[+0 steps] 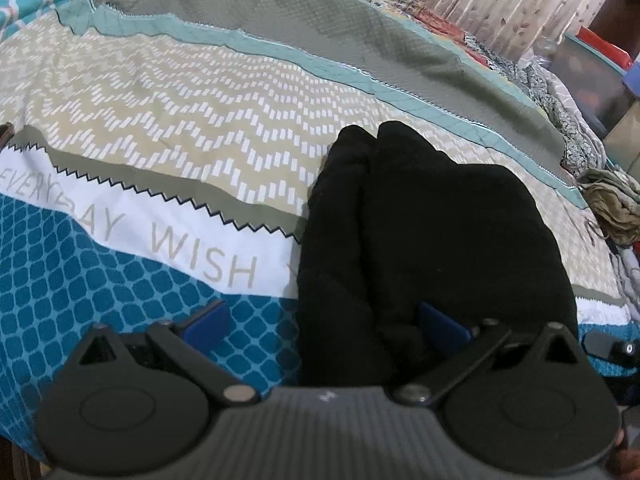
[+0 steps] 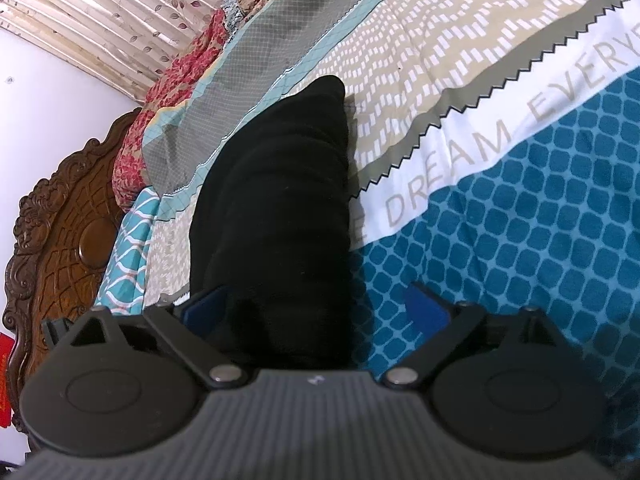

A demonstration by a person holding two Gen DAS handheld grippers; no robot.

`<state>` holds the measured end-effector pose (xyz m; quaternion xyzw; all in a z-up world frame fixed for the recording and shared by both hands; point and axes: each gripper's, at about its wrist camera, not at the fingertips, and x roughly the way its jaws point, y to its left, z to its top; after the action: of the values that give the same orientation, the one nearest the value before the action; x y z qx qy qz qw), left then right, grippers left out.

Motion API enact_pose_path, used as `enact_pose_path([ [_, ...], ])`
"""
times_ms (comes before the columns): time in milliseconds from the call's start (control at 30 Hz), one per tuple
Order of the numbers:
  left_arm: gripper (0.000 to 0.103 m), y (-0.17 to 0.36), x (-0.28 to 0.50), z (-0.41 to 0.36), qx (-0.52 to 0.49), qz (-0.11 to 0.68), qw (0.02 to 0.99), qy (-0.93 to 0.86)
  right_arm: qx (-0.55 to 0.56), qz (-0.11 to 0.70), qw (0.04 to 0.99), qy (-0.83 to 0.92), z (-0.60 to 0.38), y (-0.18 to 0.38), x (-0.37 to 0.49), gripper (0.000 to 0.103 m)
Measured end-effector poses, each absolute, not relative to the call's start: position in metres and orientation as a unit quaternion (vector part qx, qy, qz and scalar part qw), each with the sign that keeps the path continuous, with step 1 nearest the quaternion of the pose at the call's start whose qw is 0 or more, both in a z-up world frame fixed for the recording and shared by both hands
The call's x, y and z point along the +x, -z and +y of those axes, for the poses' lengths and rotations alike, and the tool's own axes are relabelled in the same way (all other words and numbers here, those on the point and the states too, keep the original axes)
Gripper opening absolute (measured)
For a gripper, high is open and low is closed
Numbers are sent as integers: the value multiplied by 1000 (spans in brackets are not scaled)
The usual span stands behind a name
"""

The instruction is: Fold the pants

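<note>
The black pants [image 1: 432, 232] lie as a folded, thick bundle on the patterned bedspread [image 1: 160, 120]. My left gripper [image 1: 324, 324] is open and low over the near end of the bundle. Its right blue pad [image 1: 442, 324] is against the black cloth and its left pad [image 1: 206, 322] hangs over the blue part of the bedspread. In the right wrist view the pants [image 2: 276, 208] run away from me. My right gripper [image 2: 316, 310] is open wide, the cloth lying by its left pad [image 2: 208, 308] and its right pad [image 2: 426, 310] over the bedspread [image 2: 520, 220].
A carved wooden headboard [image 2: 64, 240] and a red floral quilt [image 2: 172, 92] stand beyond the pants. Crumpled clothes [image 1: 612, 208] are heaped at the bed's right edge. A leaf-print curtain [image 1: 500, 0] hangs behind the bed.
</note>
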<state>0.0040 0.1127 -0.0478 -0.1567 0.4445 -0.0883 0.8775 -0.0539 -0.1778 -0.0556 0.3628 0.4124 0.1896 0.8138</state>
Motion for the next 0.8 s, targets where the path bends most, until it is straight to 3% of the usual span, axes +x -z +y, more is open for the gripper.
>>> enact_pose_path([
  [267,103,43,8,106,-138,461,873,78,344,419,818,-191,-171,53,-52,101],
  [533,103,44,8,102,-124,463,875,73,153,436,866,-190,-123,39,-59,99],
  [800,103,45,9,104,-127,464,874,75,157,435,867,-187,-125,41,-58,99],
])
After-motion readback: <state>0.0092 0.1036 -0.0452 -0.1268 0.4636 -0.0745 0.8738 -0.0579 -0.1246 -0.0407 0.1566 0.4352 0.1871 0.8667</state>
